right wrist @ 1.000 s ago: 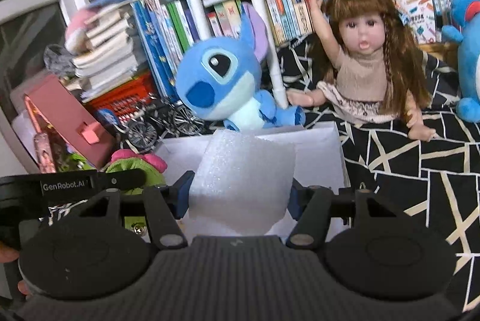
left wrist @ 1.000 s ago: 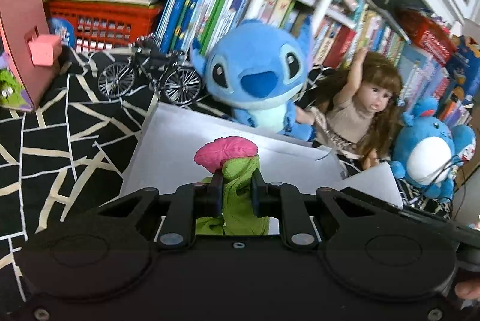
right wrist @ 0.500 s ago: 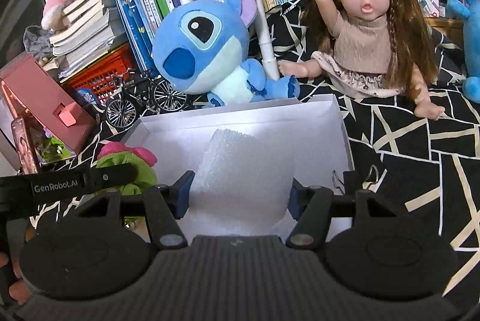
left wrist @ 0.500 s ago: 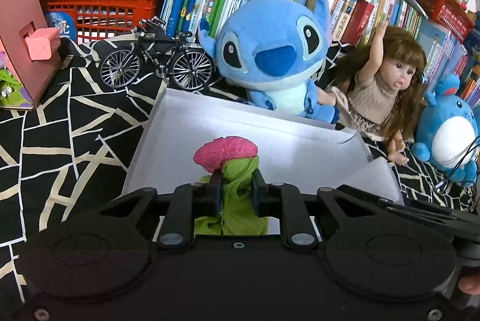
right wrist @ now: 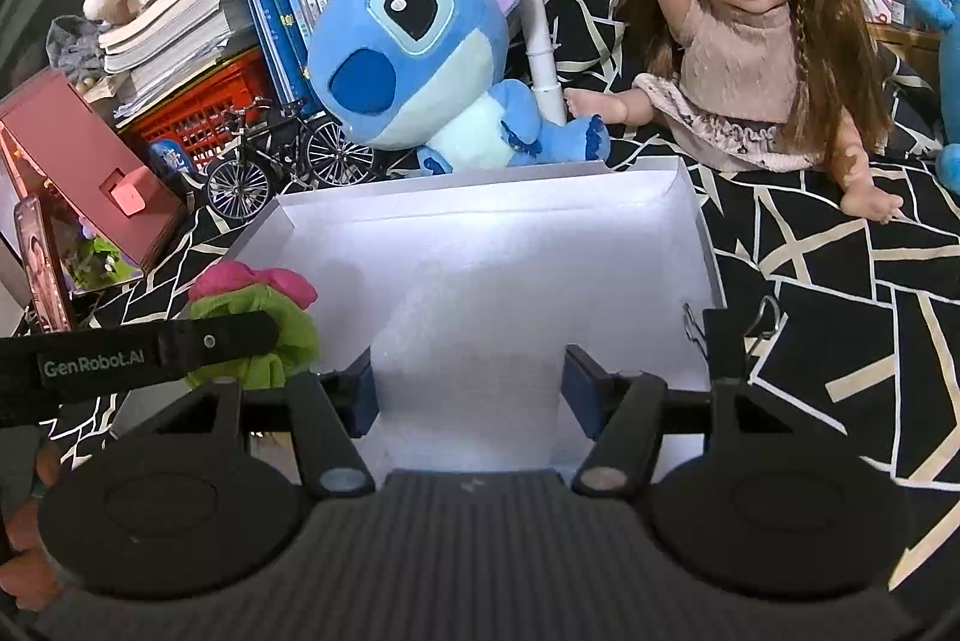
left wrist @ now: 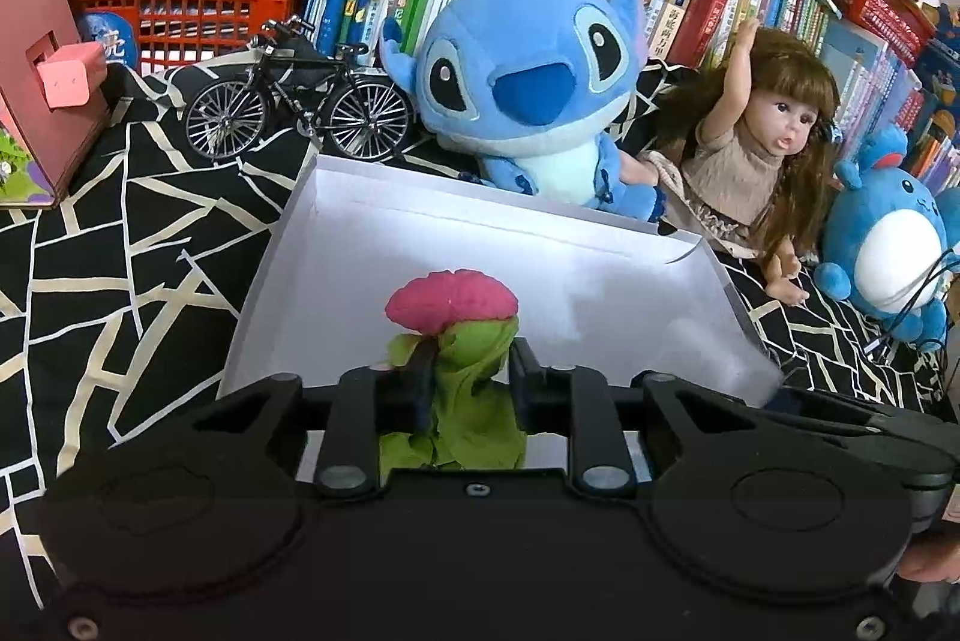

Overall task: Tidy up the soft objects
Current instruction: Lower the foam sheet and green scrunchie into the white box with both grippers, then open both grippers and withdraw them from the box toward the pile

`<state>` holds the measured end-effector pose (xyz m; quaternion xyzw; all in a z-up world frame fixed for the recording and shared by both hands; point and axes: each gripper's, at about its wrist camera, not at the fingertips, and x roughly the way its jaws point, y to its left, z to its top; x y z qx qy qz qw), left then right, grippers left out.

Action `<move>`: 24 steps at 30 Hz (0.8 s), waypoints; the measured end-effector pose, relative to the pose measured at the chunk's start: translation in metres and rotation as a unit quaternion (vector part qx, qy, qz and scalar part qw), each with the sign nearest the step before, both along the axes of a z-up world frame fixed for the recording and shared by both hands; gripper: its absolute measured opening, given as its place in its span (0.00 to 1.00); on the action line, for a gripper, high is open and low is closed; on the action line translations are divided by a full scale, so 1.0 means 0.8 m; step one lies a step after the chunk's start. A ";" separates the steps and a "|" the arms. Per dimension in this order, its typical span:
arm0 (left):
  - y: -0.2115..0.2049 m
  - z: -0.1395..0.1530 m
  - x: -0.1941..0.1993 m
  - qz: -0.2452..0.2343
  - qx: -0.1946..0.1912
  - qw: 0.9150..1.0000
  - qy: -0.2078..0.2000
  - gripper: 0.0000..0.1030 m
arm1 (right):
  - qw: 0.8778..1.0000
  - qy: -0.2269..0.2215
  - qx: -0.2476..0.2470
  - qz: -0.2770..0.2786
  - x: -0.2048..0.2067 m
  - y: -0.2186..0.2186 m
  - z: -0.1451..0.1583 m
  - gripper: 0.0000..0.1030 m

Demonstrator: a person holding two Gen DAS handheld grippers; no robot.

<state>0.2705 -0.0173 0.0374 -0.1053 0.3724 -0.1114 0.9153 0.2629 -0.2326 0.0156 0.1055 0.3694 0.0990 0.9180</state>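
A shallow white box lies open on the black patterned cloth. My left gripper is shut on a soft green toy with a pink top, held over the box's near left edge; the toy also shows in the right wrist view. My right gripper is shut on a white foam block, held low inside the box. The foam's far corner shows in the left wrist view.
Behind the box sit a blue plush, a doll, a small blue plush and a model bicycle. A pink box stands at left. Bookshelves and a red crate line the back. A binder clip lies right of the box.
Both grippers have moved forward and down toward the box. The foam block has sunk into the box. The green toy has come over the box's near edge.
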 end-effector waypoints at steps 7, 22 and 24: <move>-0.006 0.011 -0.010 -0.011 0.011 1.000 -0.023 0.42 | 1.000 -0.012 0.004 0.004 -0.006 -0.002 0.006 0.84; 0.000 0.037 -0.059 -0.017 0.010 0.998 -0.065 0.72 | 0.997 -0.071 -0.013 0.019 -0.055 -0.012 0.035 0.97; 0.003 0.041 -0.069 -0.016 0.008 0.997 -0.073 0.75 | 0.996 -0.081 -0.014 0.022 -0.065 -0.014 0.040 0.99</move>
